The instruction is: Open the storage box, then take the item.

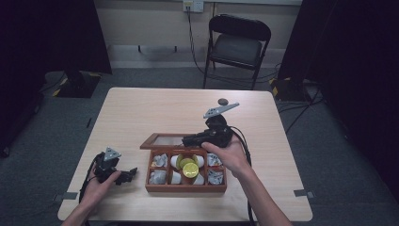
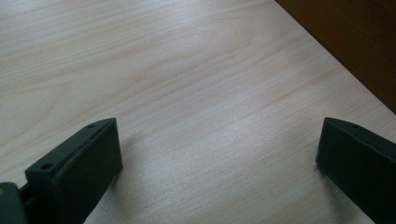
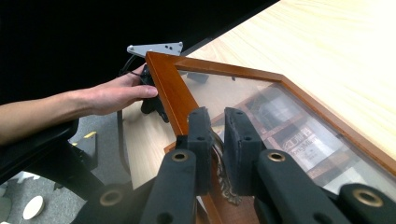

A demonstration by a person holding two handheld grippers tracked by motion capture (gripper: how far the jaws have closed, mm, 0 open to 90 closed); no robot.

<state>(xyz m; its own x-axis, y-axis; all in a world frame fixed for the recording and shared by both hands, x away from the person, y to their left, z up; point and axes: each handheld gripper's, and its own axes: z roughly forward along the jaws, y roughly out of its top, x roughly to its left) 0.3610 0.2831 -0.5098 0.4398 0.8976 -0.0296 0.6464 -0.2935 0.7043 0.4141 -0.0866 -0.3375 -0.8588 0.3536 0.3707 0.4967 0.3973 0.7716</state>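
Two grippers in play, one working. Right gripper (image 3: 212, 135) has its jaws pressed together on the small brass latch (image 3: 223, 179) at the front edge of the box lid (image 1: 162, 141), so the wood frame and glass pane run away from the tips, tilted up. From the high view the lid is raised behind the wooden box (image 1: 186, 188), just under my right gripper (image 1: 188, 140). Compartments below it hold silver packets and white and yellow pods.

Left gripper (image 2: 217, 154) is spread wide, nothing between the pads, resting on the table (image 2: 187, 70) just off the box's left wall (image 2: 355, 42).

My read: lid is mid-swing on its hinge. To do it well I'd follow the hinge arc, not pull straight, and keep the pinch square on the latch — it's a thin tab and looks easy to slip off. I'd bring the left jaws against the box's side to stop it sliding or tipping. Go slow near the end; glass pane, no dropping.
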